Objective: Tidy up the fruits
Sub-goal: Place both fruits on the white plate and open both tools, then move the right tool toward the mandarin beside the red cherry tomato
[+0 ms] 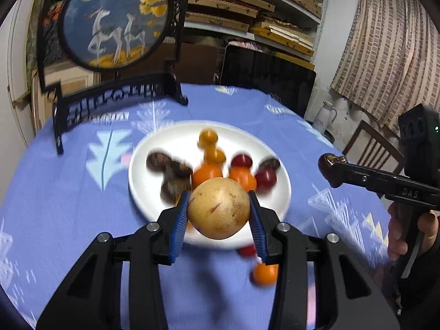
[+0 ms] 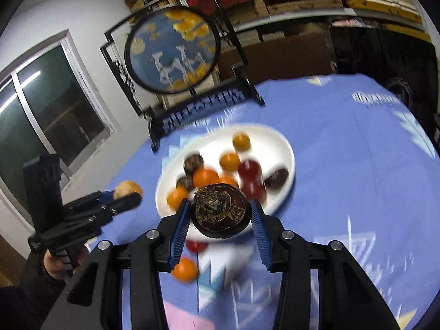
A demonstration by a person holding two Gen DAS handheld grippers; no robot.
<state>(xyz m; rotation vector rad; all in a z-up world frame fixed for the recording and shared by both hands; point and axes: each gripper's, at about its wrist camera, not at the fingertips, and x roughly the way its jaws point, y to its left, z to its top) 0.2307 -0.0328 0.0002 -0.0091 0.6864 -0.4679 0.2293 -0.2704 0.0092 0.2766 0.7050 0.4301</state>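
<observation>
My left gripper (image 1: 219, 209) is shut on a round tan fruit (image 1: 219, 209) and holds it above the near rim of the white plate (image 1: 154, 143). My right gripper (image 2: 220, 211) is shut on a dark brown round fruit (image 2: 220, 211) above the plate's (image 2: 283, 143) near edge. The plate holds several small orange, dark red and brown fruits. A small orange fruit (image 1: 264, 273) and a red fruit (image 1: 247, 250) lie on the cloth in front of the plate; they also show in the right wrist view, the orange one (image 2: 185, 269) and the red one (image 2: 195, 245). The right gripper (image 1: 331, 169) shows at the right of the left wrist view, the left gripper (image 2: 128, 195) at the left of the right wrist view.
The table has a blue patterned cloth (image 1: 68, 220). A round painted screen on a black stand (image 1: 110, 22) rises at the back left. Shelves with boxes (image 1: 247, 8), a dark panel (image 1: 269, 82) and a chair (image 1: 371, 148) lie beyond the table.
</observation>
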